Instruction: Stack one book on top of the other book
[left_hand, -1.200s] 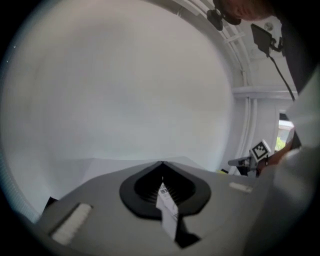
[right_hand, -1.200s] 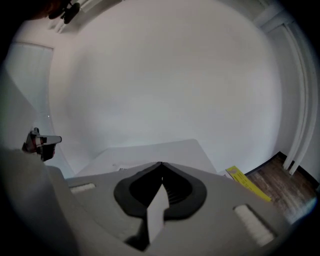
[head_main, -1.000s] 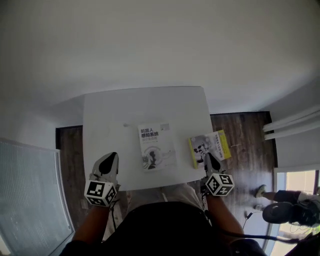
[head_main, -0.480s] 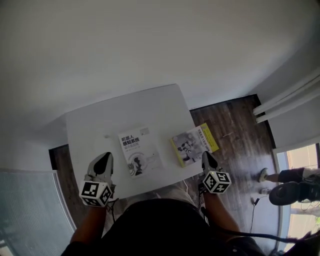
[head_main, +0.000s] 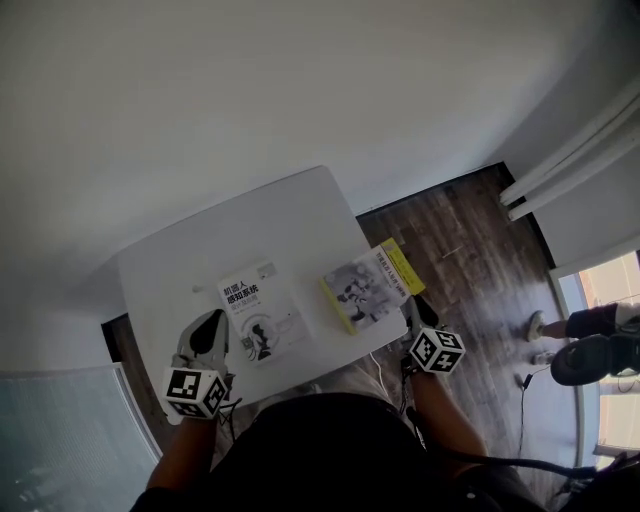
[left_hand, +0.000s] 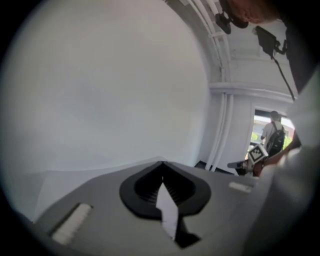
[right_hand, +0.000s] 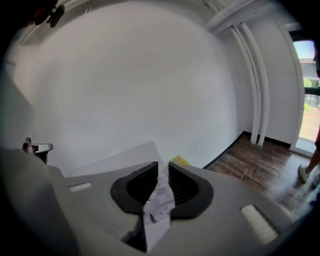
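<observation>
Right claw (head_main: 420, 312) has just been cracking open: jaws slightly apart, nothing pinched, at the near corner of the yellow-spined grey-cover book (head_main: 368, 288). Book overhangs the white rectangular surface (head_main: 260, 220), beside the white paperback book (head_main: 257, 318). Approach step. Next: widen, bite the edge. Left claw (head_main: 212, 330) closed, empty.

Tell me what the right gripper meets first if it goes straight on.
Most likely the yellow-edged book: the right gripper points at its near corner. Its jaws have just been opening; the book's cover shows through the gap, seemingly ahead, not between them.
</observation>
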